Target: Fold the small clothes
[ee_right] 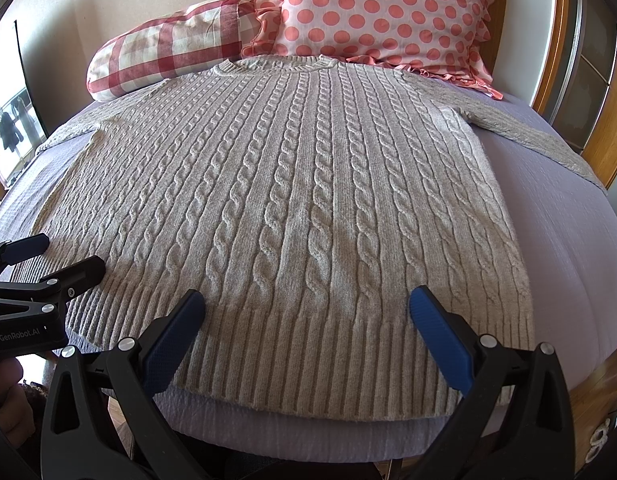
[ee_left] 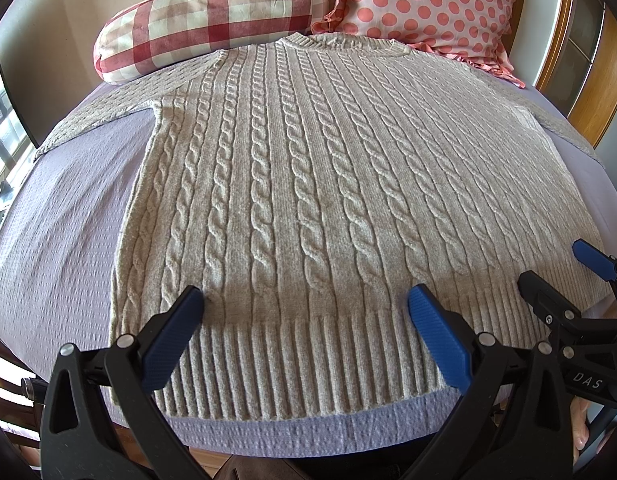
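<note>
A light grey cable-knit sweater (ee_left: 308, 184) lies flat and spread out on the bed, neck toward the pillows and ribbed hem toward me; it also shows in the right wrist view (ee_right: 300, 208). Both sleeves stretch out to the sides. My left gripper (ee_left: 306, 300) is open and empty, hovering over the left part of the hem. My right gripper (ee_right: 307, 300) is open and empty over the right part of the hem. The right gripper shows at the right edge of the left wrist view (ee_left: 556, 268), and the left gripper at the left edge of the right wrist view (ee_right: 64, 256).
The bed has a lilac textured cover (ee_left: 68, 216). A red-and-white checked pillow (ee_left: 204, 16) and a pink polka-dot pillow (ee_left: 428, 0) lie against the wall behind the sweater's neck. A wooden bed frame (ee_right: 564, 40) stands at the right. The bed's front edge is just below the hem.
</note>
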A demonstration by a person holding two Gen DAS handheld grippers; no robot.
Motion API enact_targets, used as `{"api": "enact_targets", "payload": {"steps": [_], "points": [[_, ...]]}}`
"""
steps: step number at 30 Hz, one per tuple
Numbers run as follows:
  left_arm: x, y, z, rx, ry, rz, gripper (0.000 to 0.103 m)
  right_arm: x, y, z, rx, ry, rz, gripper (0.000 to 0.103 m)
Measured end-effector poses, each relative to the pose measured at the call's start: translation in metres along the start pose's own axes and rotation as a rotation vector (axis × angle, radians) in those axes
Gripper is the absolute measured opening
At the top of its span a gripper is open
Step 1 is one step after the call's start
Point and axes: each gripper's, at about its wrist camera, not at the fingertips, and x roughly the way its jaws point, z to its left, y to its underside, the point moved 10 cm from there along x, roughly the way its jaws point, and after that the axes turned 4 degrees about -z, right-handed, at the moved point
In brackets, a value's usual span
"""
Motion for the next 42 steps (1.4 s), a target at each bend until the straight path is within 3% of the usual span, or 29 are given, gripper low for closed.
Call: {"api": "enact_targets", "payload": {"steps": [16, 21, 23, 26, 30, 31, 33, 36, 39, 42], "points": [[0.0, 0.0, 0.0, 0.0, 0.0, -0.004, 0.101, -0.002, -0.002, 0.0, -0.004, -0.007, -0.019, 0.102], [-0.001, -0.002, 0.0, 0.007, -0.004, -0.052, 0.101, -0.01, -0.017, -0.015, -0.005, -0.101, -0.092, 0.102], [-0.004, -0.001, -0.002, 0.017, 0.005, -0.051, 0.101, -0.023, -0.042, -0.054, 0.097, -0.084, -0.154, 0.102], [-0.005, -0.011, -0.002, 0.009, 0.054, -0.066, 0.101, -0.043, -0.087, -0.152, 0.315, -0.024, -0.245, 0.102], [-0.013, -0.045, 0.006, -0.015, 0.099, -0.182, 0.101, -0.036, -0.122, -0.292, 0.585, 0.129, -0.268, 0.101], [-0.016, -0.054, 0.008, -0.017, 0.109, -0.213, 0.101, -0.029, -0.126, -0.323, 0.64, 0.174, -0.261, 0.095], [-0.022, -0.073, 0.011, -0.025, 0.142, -0.28, 0.101, -0.01, -0.129, -0.377, 0.754, 0.233, -0.23, 0.068], [-0.029, -0.097, 0.018, -0.054, 0.194, -0.351, 0.101, 0.021, -0.123, -0.441, 0.938, 0.265, -0.195, 0.042], [-0.034, -0.114, 0.033, -0.12, 0.225, -0.418, 0.101, 0.042, -0.109, -0.489, 1.088, 0.335, -0.186, 0.032], [-0.038, -0.125, 0.051, -0.181, 0.213, -0.474, 0.101, 0.057, -0.097, -0.511, 1.183, 0.372, -0.184, 0.031]]}}
